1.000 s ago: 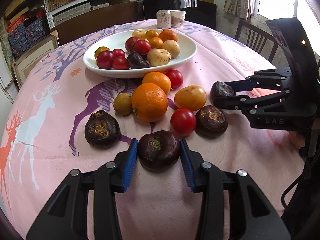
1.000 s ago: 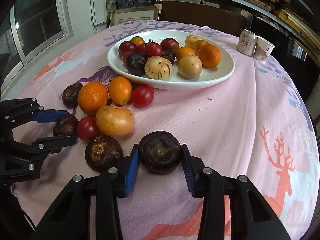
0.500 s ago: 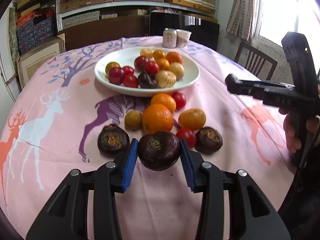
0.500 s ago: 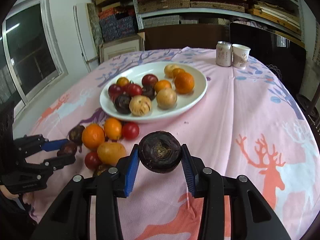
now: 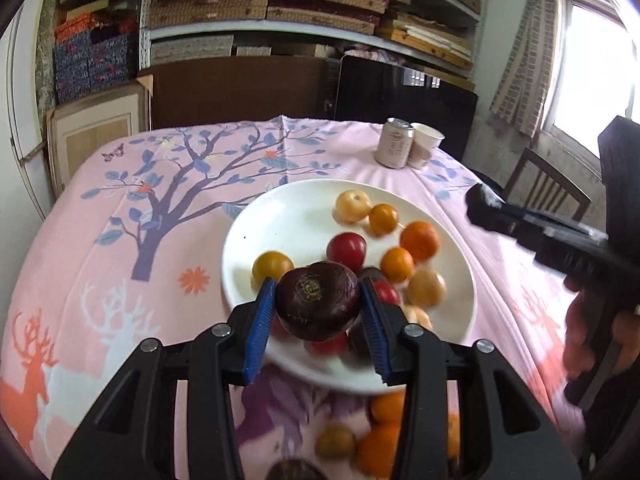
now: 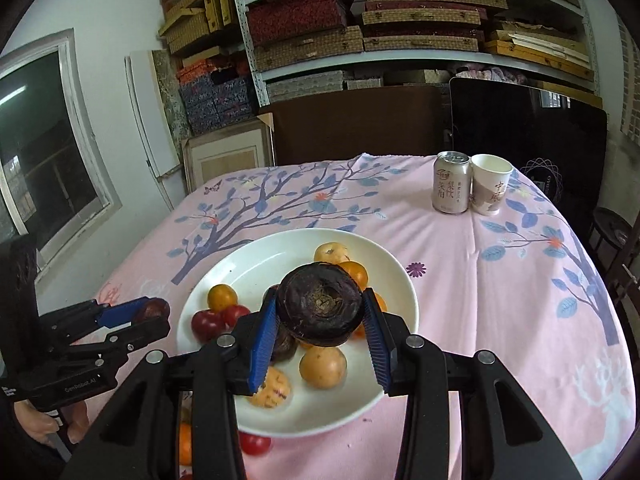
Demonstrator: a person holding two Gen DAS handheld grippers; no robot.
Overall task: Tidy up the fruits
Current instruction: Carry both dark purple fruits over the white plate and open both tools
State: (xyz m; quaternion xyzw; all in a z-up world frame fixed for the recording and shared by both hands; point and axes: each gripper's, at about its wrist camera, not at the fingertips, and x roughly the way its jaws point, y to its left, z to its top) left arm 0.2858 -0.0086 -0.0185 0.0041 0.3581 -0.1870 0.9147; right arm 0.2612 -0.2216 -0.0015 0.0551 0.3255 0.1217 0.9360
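Note:
My left gripper is shut on a dark purple mangosteen and holds it in the air over the near edge of the white plate. My right gripper is shut on a second dark mangosteen, held above the middle of the same plate. The plate holds several oranges, red tomatoes, yellow fruits and dark fruits. Each gripper shows in the other's view: the right one at the plate's right, the left one at its left.
Several oranges and a tomato lie on the pink tablecloth before the plate. A drink can and a paper cup stand at the far edge. A chair and shelves lie beyond.
Both grippers have lifted their mangosteens off the cloth and carried them forward and up, from beside the loose fruit to above the plate.

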